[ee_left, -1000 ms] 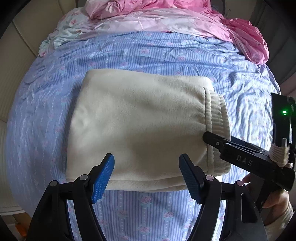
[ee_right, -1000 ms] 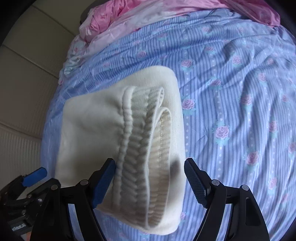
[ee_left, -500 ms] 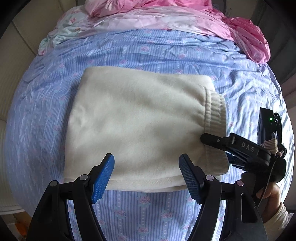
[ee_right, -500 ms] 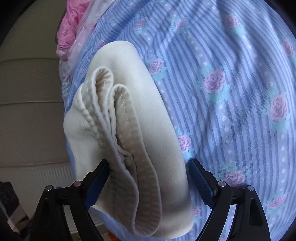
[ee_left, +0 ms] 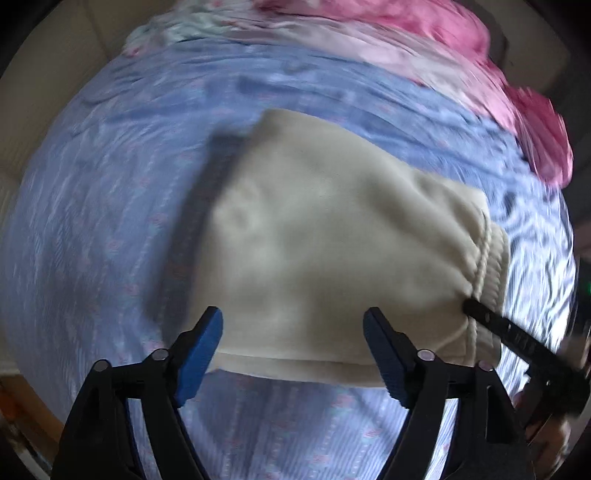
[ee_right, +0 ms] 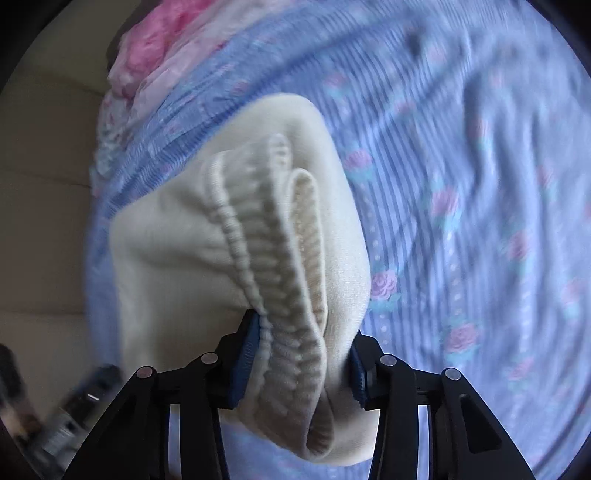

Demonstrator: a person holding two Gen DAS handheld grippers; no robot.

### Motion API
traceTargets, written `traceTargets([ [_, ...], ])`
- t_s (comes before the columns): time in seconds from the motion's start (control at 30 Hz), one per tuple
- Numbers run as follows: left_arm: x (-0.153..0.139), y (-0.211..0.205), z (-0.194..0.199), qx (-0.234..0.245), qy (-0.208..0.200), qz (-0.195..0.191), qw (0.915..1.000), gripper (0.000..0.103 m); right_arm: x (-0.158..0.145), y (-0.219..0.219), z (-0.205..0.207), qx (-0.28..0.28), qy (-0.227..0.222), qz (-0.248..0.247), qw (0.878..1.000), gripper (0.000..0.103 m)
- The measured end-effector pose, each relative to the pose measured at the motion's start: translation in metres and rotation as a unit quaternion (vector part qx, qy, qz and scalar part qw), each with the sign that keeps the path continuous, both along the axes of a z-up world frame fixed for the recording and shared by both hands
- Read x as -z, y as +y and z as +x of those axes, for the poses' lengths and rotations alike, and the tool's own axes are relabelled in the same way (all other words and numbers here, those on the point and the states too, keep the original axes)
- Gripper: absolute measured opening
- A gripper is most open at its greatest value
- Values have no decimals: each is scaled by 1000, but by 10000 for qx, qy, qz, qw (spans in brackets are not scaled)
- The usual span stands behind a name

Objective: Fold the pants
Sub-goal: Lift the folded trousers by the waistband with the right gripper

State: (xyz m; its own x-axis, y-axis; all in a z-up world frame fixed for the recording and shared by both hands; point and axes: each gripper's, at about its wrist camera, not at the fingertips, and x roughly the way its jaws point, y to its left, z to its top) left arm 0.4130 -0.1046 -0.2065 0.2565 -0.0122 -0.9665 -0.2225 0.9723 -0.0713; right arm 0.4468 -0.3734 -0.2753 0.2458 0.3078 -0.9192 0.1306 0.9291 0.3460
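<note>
Right wrist view: the right tool (ee_right: 301, 363) is clenched on the ribbed waistband of the cream pants (ee_right: 236, 254); the left tool (ee_left: 293, 350) gapes released before them; striped rose-print bedsheet (ee_right: 461, 184) beneath; pink quilt (ee_left: 424, 48) beyond.

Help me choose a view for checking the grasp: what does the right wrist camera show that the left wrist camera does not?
Only the right wrist view shows the right gripper from its own side: both blue pads pinch the ribbed waistband of the cream pants.

Only the left wrist view shows the left gripper, open and holding nothing, plus the whole folded bundle lifted over its shadow.

Both show the pants, the striped floral bedsheet and the pink bedding. Both are motion-blurred.
</note>
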Motion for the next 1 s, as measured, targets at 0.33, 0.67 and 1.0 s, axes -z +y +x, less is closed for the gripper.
traceTargets([
  [0.33, 12, 94, 38, 130, -151, -1180, 9928, 92, -18, 40, 10, -105, -112, -1296, 9914, 42],
  [0.67, 90, 92, 57, 712, 663, -1789, 9790, 92, -10, 42, 7, -158, -63, -1632, 9864, 42],
  [1.0, 117, 79, 66, 400, 644, -2263, 9711, 90, -2, 38, 13, -124, 60, -1526, 9882, 42],
])
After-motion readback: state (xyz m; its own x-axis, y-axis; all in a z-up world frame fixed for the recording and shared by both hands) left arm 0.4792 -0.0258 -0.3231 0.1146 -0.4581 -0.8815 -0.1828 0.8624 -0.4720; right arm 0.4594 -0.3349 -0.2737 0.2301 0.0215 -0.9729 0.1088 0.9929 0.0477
